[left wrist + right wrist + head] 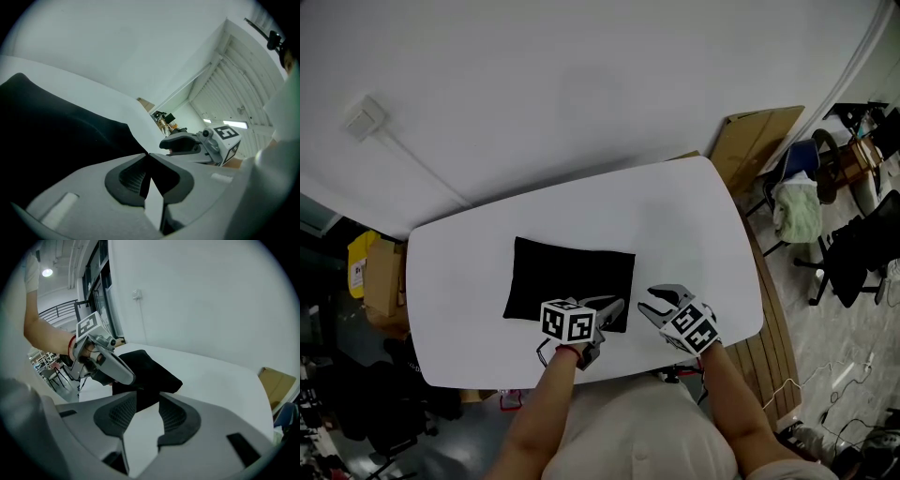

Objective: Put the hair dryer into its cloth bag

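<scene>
The black cloth bag [572, 281] lies flat in the middle of the white table [694, 225]. My left gripper [614, 307] is at the bag's near right corner, and its jaws meet on the cloth's edge [136, 145] there. In the right gripper view the same left gripper [127, 377] pinches that corner of the bag [150, 373]. My right gripper [656, 302] hovers just right of the bag above bare table, open with nothing between its fingers [174, 416]. No hair dryer shows in any view.
The table's near edge [581, 380] runs right under both hands. Cardboard boxes [384, 277] stand on the floor to the left, a flat carton [755, 136] leans at the far right corner, and office chairs [853, 253] stand to the right.
</scene>
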Demonstrator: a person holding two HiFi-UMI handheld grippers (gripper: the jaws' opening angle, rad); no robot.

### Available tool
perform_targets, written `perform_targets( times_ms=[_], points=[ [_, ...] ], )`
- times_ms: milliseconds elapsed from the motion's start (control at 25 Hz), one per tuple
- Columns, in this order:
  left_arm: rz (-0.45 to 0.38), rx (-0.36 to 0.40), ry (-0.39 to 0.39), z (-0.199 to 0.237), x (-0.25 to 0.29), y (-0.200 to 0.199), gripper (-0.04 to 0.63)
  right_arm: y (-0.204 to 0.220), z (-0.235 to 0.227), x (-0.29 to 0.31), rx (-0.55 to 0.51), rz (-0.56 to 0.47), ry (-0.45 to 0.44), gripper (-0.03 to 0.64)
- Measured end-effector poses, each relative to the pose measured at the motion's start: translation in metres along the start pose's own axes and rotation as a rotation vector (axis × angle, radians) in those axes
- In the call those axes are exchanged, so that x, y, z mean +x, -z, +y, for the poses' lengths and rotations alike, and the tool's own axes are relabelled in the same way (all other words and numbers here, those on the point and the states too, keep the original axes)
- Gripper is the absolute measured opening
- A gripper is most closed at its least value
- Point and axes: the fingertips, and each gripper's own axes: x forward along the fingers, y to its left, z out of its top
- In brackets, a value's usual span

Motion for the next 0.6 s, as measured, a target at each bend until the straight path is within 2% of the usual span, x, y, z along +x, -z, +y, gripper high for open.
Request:
perform_targets(
  times_ms=[440,600],
  points=[
    [-0.075,0.005,-0.026,0.006,0.008,0.009,0.031,0.002,0.004,-0.004,0.048,-0.019,0.013,0.156],
    [-0.076,0.088,-0.072,0.003,0.012,0.012,0.056,0.001,0.004,-0.007,0.058,-0.035,0.021,0.156]
  ],
)
